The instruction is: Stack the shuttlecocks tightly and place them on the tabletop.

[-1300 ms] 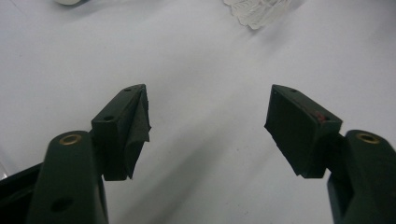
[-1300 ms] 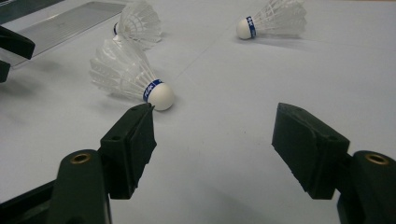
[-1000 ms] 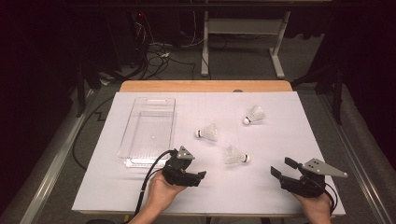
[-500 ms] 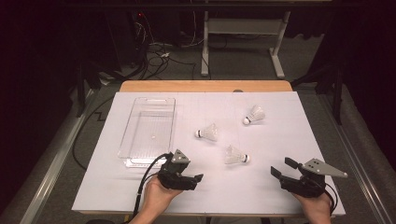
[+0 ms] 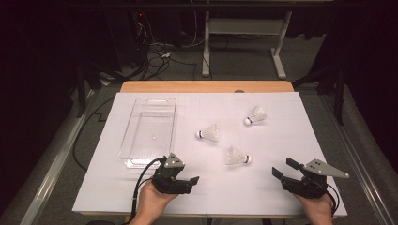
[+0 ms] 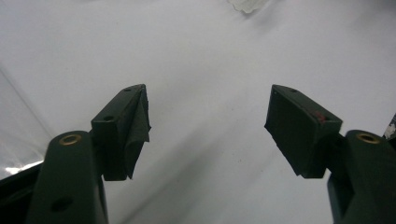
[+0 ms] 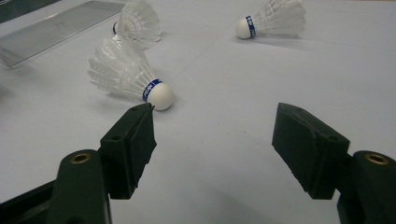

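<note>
Three white shuttlecocks lie on the white table sheet (image 5: 291, 136): one in the middle (image 5: 208, 133), one farther back right (image 5: 256, 115), one nearer (image 5: 237, 157). My left gripper (image 5: 191, 181) rests open near the front edge, just in front of the clear tray (image 5: 155, 100), its jaws pointing right. My right gripper (image 5: 283, 168) is open at the front right and points toward the nearest shuttlecock. In the right gripper view that shuttlecock (image 7: 126, 72) lies just beyond the left jaw, cork toward me. In the left gripper view the gripper (image 6: 208, 112) holds nothing.
The clear plastic tray (image 7: 56, 28) stands empty at the left of the sheet. A strip of wooden tabletop (image 5: 206, 86) shows at the far edge. Cables and desk legs (image 5: 206, 47) lie on the floor beyond the table.
My left gripper has drawn back a little toward the front edge and to the left. The right gripper and the shuttlecocks have stayed put.
</note>
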`<state>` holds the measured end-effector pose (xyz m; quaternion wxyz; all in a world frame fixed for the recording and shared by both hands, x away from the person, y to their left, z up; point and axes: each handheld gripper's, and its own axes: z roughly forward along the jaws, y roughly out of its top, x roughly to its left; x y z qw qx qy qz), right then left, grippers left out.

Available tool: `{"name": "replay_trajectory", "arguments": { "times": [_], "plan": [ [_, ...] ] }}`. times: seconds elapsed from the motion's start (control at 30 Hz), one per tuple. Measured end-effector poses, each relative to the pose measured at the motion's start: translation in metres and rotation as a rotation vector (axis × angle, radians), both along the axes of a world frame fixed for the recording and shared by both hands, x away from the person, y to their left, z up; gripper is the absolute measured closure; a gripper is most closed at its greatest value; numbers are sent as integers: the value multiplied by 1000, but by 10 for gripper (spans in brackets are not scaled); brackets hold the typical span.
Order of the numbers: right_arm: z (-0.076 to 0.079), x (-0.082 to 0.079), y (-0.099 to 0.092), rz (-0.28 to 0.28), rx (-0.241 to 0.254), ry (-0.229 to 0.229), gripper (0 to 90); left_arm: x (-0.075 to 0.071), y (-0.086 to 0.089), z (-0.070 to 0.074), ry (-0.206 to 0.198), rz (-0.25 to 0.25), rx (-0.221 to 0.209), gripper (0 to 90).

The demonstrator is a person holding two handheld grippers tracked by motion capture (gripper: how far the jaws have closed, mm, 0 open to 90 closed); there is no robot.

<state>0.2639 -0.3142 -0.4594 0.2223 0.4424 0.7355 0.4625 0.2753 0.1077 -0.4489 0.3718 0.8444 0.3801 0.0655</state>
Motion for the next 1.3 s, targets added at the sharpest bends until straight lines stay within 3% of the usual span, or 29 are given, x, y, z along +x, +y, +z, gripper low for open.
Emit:
{"name": "replay_trajectory", "arguments": {
  "times": [0.73, 1.3],
  "plan": [
    [0, 0, 0, -2, 0, 1, 303, -14, 18, -1, -14, 17, -3, 312],
    [0, 0, 0, -5, 1, 6, 303, -18, 39, -1, -29, 64, -21, 311]
  ]
}}
